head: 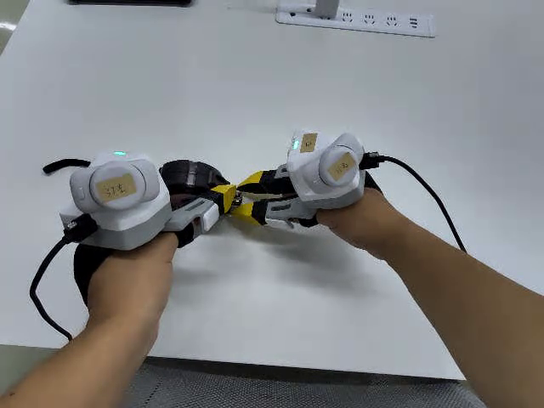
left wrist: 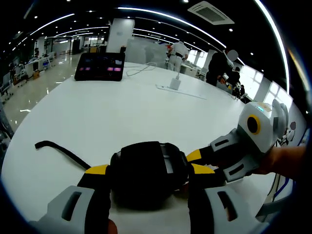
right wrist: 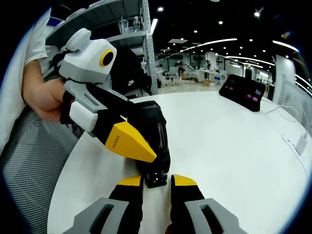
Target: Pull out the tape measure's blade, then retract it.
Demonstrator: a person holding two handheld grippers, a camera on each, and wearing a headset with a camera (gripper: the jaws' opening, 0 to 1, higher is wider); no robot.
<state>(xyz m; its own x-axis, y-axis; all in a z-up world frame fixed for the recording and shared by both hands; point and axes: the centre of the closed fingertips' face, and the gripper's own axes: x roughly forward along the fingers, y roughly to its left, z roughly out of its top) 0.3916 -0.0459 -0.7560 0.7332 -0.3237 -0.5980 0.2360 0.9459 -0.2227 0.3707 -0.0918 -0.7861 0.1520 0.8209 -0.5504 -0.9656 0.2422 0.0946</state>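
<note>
1. This looks like a big open office, or maybe a lab.
2. A long white table (head: 212, 68) holds a power strip (head: 357, 17) and a dark flat screen (left wrist: 100, 67).
3. Long lights (left wrist: 161, 17) and an air vent (left wrist: 210, 12) sit in the dark ceiling.
4. People (left wrist: 178, 51) stand far back.
5. More desks (right wrist: 190, 75) show far off, small and blurry.
6. A tall metal shelf (right wrist: 145, 39) stands close by.

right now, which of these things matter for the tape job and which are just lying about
In the job: tape measure, left gripper around its case, right gripper at its blade end.
Lying about: power strip, dark tablet.
</note>
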